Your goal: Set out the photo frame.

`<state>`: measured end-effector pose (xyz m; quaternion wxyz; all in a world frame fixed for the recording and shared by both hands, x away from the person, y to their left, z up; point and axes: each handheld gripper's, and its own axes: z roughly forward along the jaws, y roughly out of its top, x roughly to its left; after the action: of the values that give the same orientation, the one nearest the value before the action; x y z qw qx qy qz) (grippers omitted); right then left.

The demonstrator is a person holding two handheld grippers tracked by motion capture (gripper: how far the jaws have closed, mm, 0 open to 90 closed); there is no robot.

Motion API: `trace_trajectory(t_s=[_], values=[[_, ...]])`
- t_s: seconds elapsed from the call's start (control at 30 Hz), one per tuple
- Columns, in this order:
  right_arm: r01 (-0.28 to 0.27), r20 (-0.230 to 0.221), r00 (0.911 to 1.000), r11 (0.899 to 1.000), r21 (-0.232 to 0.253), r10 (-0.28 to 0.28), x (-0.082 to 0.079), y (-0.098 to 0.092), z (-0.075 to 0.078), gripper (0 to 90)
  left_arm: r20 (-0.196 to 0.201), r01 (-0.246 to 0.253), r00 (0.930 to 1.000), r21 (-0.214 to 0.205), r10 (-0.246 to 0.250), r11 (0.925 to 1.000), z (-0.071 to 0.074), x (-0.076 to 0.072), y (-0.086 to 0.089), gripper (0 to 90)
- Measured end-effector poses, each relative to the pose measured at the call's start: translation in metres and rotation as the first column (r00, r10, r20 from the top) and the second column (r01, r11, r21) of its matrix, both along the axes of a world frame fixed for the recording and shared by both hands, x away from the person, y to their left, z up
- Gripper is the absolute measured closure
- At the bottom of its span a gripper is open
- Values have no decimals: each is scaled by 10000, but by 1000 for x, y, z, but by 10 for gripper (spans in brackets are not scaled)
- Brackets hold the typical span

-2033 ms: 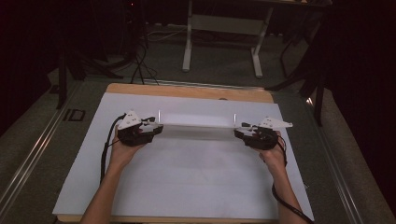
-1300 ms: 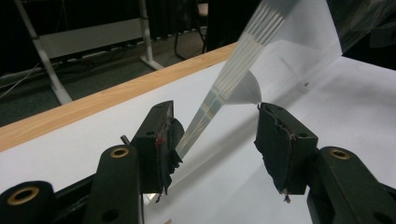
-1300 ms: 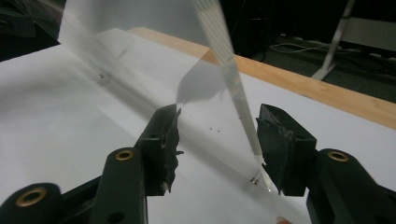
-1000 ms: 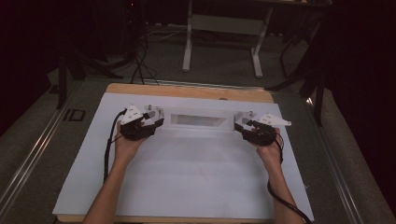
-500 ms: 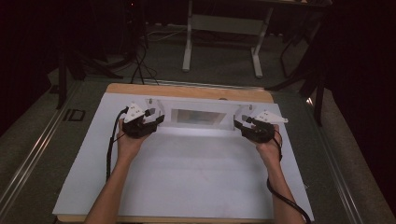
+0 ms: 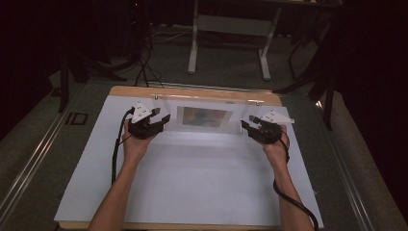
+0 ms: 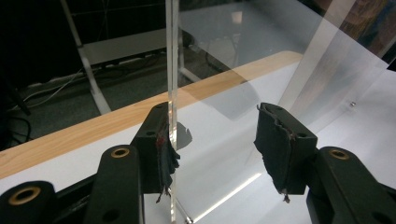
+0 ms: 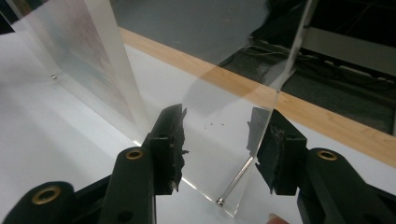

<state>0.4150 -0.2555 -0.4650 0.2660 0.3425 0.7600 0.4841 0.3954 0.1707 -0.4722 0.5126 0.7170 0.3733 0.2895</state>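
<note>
A clear acrylic picture frame (image 6: 204, 118) with a coloured print in it stands upright near the far edge of the white sheet (image 6: 192, 183). My left gripper (image 6: 163, 119) is at its left end, jaws wide. In the left gripper view the frame's edge (image 7: 171, 70) runs beside the left pad (image 7: 163, 154), and the other pad is well apart from it. My right gripper (image 6: 246, 126) is at the right end. Its jaws have just been closing with the frame's end panel (image 8: 219, 107) between them. The plate's edge (image 8: 285, 70) sits by the right pad (image 8: 273, 149), and the pads do not squeeze it.
The wooden table top (image 6: 192, 91) shows as a strip beyond the sheet. A metal table stand (image 6: 231, 29) and cables (image 6: 144, 67) are on the dark floor behind. Black cables trail from both grippers along the forearms.
The frame has gone from lying low between the grippers to standing upright with its print facing me. Both hands have shifted toward the far edge and turned with it.
</note>
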Motion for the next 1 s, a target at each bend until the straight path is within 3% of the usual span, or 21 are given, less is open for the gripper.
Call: trace_trajectory(t_s=[0.37,0.5,0.8,0.83,1.0], values=[[75,-127,9999,10000,-47,-76,-3,2,4,541,-62,-48,10000,105,49,9999,6,-4,0,484],[28,-189,9998,10000,34,-27,-7,2,6,541,-202,-1,9998,-104,-1,9999,8,-8,2,487],[-167,-435,9989,9993,339,182,-20,4,12,542,-698,-10,9976,-617,-33,9981,10,-20,10,497],[-242,-540,9982,9989,393,263,-24,6,12,541,-950,-56,9955,-814,-21,9967,12,-24,13,500],[-318,-689,9970,9983,495,351,-30,7,9,541,-1176,-50,9931,-767,-41,9970,13,-30,16,502]])
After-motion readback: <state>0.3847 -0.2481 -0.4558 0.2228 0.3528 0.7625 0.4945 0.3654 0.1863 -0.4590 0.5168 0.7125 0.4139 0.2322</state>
